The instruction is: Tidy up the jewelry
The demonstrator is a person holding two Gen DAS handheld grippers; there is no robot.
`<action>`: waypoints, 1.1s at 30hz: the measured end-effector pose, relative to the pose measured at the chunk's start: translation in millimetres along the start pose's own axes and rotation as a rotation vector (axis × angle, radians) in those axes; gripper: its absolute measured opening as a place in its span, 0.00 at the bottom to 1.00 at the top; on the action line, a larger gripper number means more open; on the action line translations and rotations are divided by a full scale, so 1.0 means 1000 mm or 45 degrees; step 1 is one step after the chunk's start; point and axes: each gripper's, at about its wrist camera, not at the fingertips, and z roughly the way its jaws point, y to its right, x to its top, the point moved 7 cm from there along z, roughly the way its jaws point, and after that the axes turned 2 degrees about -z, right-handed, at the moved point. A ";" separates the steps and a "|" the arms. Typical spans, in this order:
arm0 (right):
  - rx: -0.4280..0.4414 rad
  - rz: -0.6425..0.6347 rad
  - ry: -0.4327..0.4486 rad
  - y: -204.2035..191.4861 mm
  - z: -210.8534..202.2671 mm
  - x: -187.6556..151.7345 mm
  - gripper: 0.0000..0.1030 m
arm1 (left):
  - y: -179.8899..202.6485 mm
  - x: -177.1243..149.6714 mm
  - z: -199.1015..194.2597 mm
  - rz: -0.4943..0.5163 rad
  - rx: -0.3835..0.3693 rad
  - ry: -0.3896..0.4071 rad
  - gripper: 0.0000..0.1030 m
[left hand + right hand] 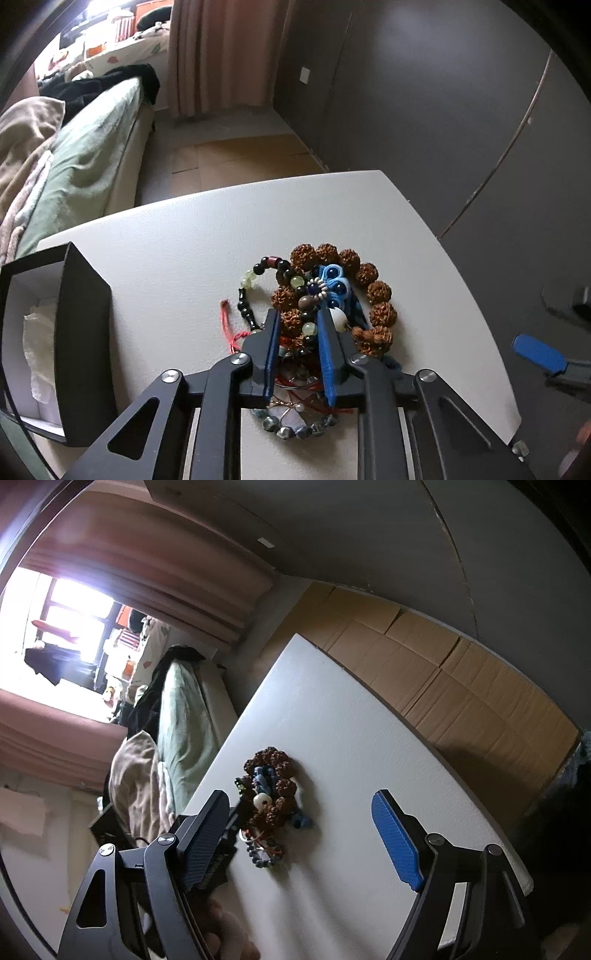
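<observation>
Two views share one heap of jewelry lying on the white bench, yet each shows it differently. Seen from the left wrist, the heap is close and detailed: a bracelet of rough brown seed beads curls round its right side, a strand of black and pale green beads loops on the left, a blue knotted cord piece sits in the middle, a red string trails off to the left, and a wire-wrapped ring of grey-blue beads lies nearest the camera. The left tongs are lowered into the heap, their blue-padded fingers narrowed to a small gap around beads in its middle; whether they actually pinch any piece cannot be told. Only this view shows the open black box with white lining and crumpled tissue, standing near the bench's left edge, apart from the heap.

From the right wrist the heap looks small and blurred. The right tongs hang above the bench, spread wide and holding nothing. The left tongs appear as a dark shape touching the heap. This view also shows the cardboard on the floor and the green-sheeted bed by the bright window.
</observation>
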 end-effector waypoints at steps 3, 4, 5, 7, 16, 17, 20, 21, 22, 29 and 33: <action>-0.002 -0.014 -0.003 -0.002 0.002 0.001 0.78 | 0.000 0.001 -0.006 0.006 0.003 0.028 0.08; -0.003 -0.020 -0.009 -0.003 0.004 0.001 0.78 | -0.001 0.001 -0.008 -0.003 -0.011 0.034 0.08; -0.004 -0.025 -0.015 -0.004 0.006 0.000 0.78 | -0.001 0.002 -0.010 -0.012 -0.025 0.038 0.08; -0.009 -0.032 -0.023 -0.005 0.008 0.000 0.78 | -0.003 0.004 -0.013 -0.023 -0.039 0.042 0.08; -0.037 -0.086 -0.029 -0.012 0.019 0.000 0.73 | -0.013 0.012 -0.035 -0.101 -0.140 0.073 0.08; -0.033 -0.092 -0.032 -0.013 0.021 -0.001 0.70 | -0.015 0.012 -0.038 -0.114 -0.154 0.079 0.08; -0.028 -0.113 -0.051 -0.018 0.029 -0.003 0.67 | -0.021 0.015 -0.045 -0.136 -0.170 0.094 0.08; -0.027 -0.119 -0.056 -0.020 0.031 -0.003 0.67 | -0.022 0.015 -0.048 -0.143 -0.178 0.097 0.08; -0.027 -0.125 -0.059 -0.022 0.034 -0.004 0.67 | -0.024 0.016 -0.051 -0.154 -0.189 0.103 0.08; 0.017 -0.129 -0.099 -0.027 0.054 -0.006 0.55 | -0.035 0.019 -0.064 -0.203 -0.228 0.131 0.08; 0.001 -0.123 -0.125 -0.025 0.068 -0.008 0.49 | -0.040 0.022 -0.071 -0.223 -0.248 0.145 0.08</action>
